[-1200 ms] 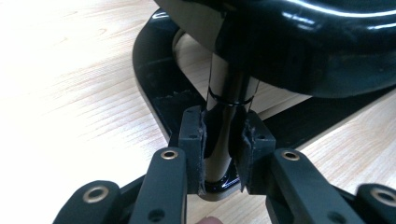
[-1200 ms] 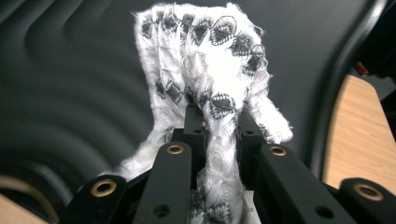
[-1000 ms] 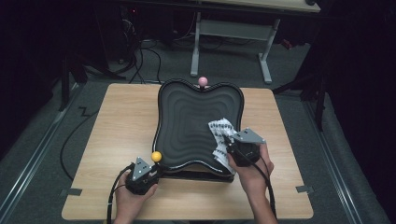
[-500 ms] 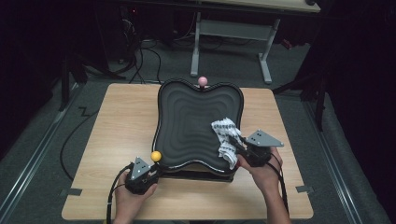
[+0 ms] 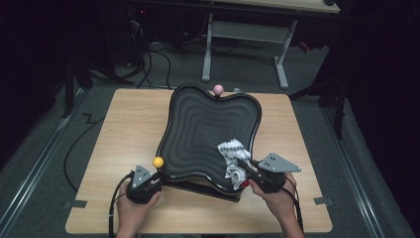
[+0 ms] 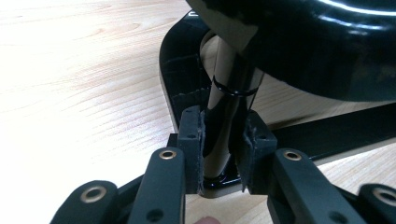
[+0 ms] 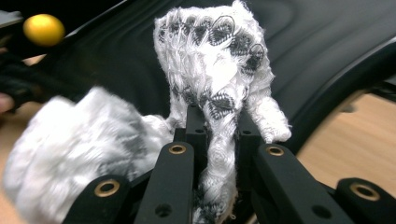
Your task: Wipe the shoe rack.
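The right tool (image 5: 242,171) is clenched on the patterned cloth (image 5: 233,151), the black tray (image 5: 198,129) stretching ahead of it; the left tool (image 5: 151,177) is clamped around the yellow-knobbed post (image 6: 219,116).

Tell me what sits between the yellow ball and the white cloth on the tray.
In the high view, only bare black ridged tray surface lies between the yellow ball and the white cloth, which the right tool grips.

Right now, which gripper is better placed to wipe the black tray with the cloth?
The right gripper: it already clamps the cloth on the tray. The left gripper grips a post under it.
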`<action>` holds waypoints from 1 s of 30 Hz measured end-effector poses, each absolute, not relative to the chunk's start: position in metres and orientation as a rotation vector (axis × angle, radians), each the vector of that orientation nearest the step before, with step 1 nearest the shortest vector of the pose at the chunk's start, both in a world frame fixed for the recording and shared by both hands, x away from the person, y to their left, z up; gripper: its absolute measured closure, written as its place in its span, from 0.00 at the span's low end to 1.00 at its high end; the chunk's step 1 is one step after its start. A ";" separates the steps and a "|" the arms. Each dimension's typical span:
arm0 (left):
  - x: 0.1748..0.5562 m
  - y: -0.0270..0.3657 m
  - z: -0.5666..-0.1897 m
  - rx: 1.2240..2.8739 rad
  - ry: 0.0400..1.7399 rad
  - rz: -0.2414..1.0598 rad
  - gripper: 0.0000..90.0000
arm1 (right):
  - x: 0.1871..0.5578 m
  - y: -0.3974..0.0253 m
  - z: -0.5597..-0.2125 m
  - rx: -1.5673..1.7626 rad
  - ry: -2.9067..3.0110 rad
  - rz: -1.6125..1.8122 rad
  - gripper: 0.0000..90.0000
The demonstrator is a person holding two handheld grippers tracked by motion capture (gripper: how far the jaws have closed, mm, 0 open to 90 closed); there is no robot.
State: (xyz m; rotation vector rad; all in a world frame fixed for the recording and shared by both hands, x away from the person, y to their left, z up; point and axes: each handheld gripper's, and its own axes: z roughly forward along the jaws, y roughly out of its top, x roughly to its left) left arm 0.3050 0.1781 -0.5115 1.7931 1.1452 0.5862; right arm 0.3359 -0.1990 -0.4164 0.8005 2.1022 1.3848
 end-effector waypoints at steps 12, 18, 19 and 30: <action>0.305 0.177 -0.512 1.796 1.143 0.591 0.82 | 0.378 -0.189 -0.387 0.910 1.858 1.336 0.90; 0.304 0.177 -0.512 1.797 1.142 0.597 0.82 | 0.407 -0.183 -0.367 0.932 1.794 1.272 0.90; 0.304 0.177 -0.512 1.799 1.141 0.599 0.82 | 0.411 -0.181 -0.365 0.931 1.789 1.262 0.90; 0.304 0.177 -0.512 1.806 1.133 0.606 0.82 | 0.437 -0.134 -0.351 0.757 1.870 1.131 0.90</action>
